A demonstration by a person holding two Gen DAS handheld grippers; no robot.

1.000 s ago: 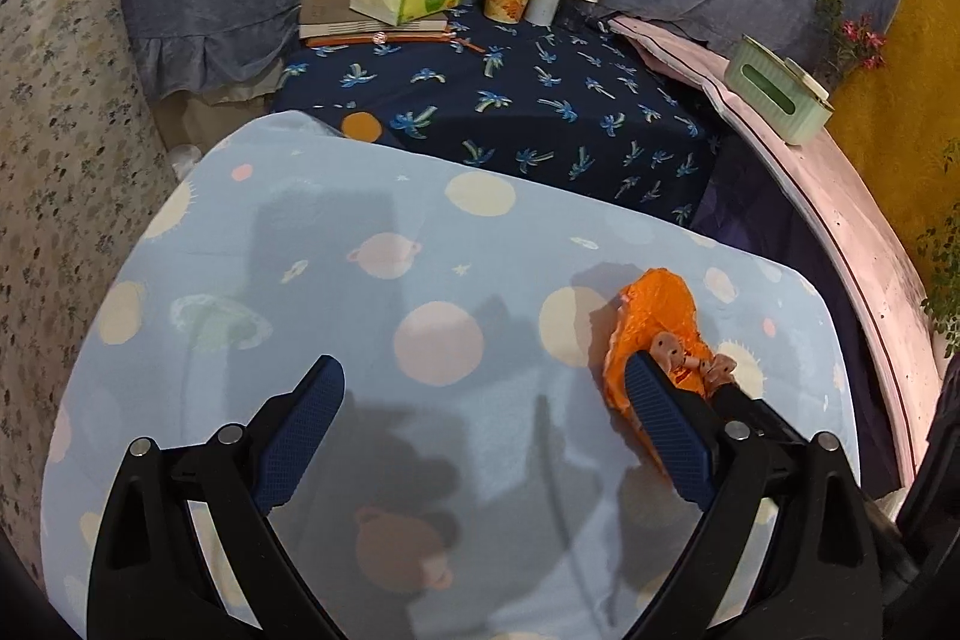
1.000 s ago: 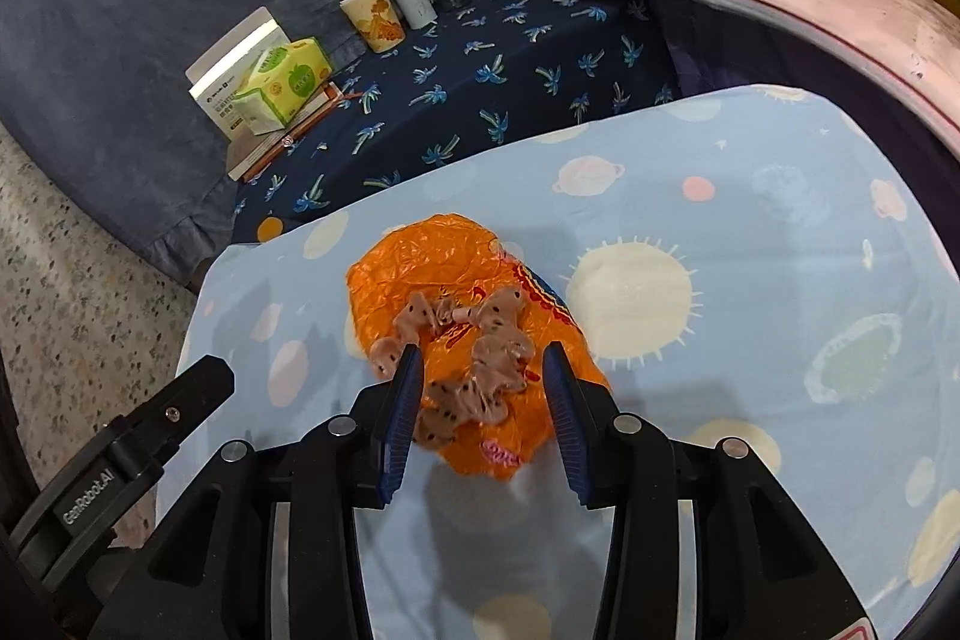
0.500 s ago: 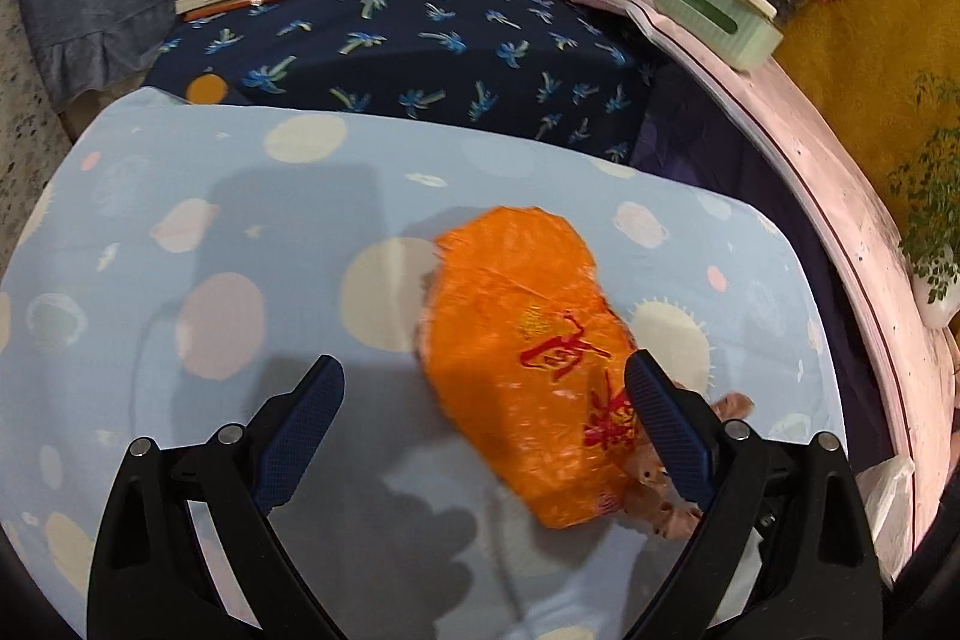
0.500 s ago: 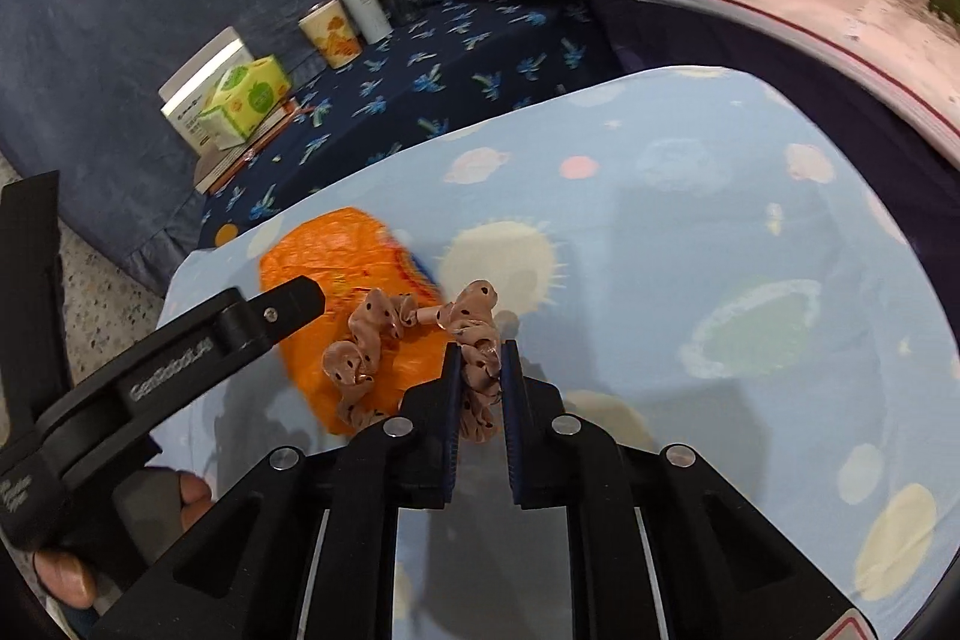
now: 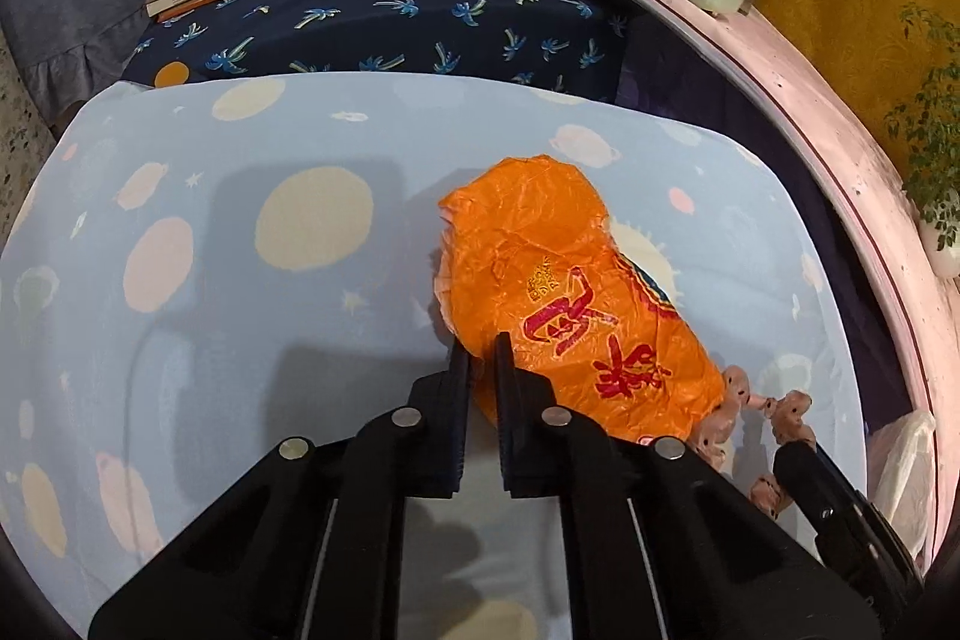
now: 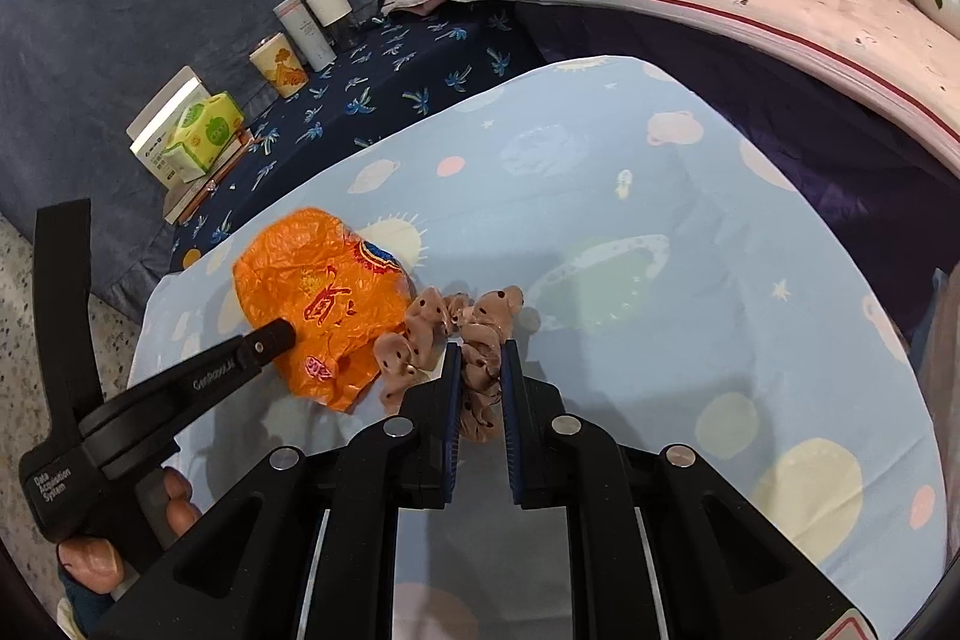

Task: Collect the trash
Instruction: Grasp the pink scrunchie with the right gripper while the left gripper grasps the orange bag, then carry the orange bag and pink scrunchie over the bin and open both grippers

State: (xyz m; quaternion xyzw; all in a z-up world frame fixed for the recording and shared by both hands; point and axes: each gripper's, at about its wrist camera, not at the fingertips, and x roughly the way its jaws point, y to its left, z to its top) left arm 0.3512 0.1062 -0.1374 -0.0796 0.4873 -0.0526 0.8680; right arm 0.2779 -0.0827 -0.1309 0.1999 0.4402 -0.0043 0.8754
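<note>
We have the left gripper [image 5: 482,352] pinched on the near edge of the orange bag [image 5: 564,298], which stretches away rightward toward the right gripper [image 6: 482,358] clamping the scrunchie [image 6: 474,334].

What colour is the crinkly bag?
The bag is orange with red writing, clearest in the left wrist view.

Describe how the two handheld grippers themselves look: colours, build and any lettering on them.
Both are matte black plastic. The right gripper has two flat fingers with ribbed dark blue pads, on linkage arms with round silver pivot pins. The left gripper has the same build; in the right wrist view its side carries white lettering, partly legible as "Data Acquisition System".
</note>
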